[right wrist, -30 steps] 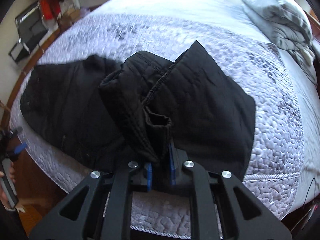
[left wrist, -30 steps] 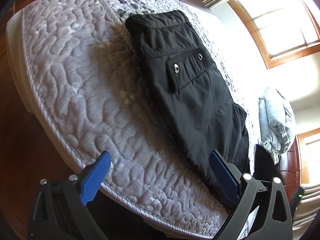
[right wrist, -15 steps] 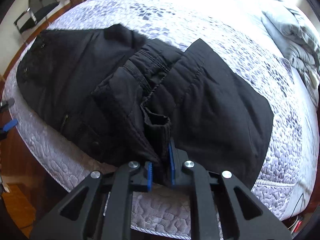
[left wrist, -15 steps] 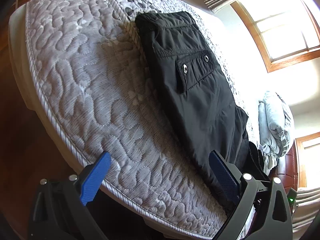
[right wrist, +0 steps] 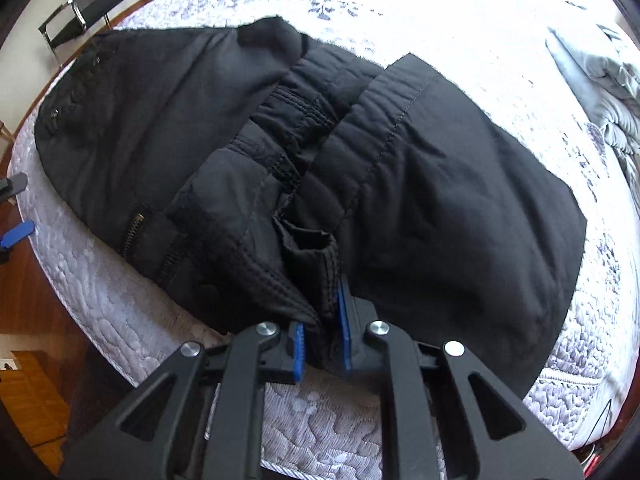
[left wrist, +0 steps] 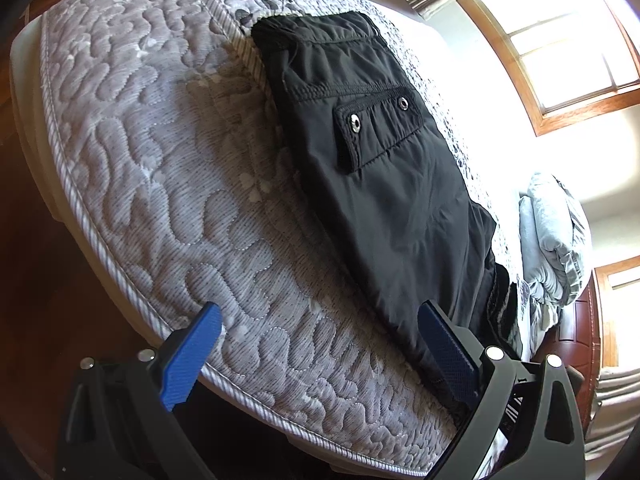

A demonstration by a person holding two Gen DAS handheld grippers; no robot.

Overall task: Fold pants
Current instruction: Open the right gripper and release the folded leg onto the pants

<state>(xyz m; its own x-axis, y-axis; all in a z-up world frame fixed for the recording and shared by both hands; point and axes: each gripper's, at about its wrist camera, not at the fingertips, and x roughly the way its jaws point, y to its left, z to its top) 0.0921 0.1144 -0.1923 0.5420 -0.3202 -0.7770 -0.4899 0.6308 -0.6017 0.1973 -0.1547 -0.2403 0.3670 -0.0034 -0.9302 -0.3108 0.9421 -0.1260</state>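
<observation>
Both blue pads (nearly closed) of right gripper [right wrist: 322, 330] pinch pants [right wrist: 440, 200] hem.

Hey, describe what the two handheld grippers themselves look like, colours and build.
Both match: the left gripper and right gripper are matte black frames with triangular cut-outs, round silver bolt heads at the pivots, and flat blue finger pads with a fine dotted texture. No cables, sleeves or hands show.

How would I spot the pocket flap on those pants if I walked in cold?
Find the quilted mattress; the black pants lie along it. Near their far end sits the pocket flap, the only part with two shiny metal snaps.
</observation>
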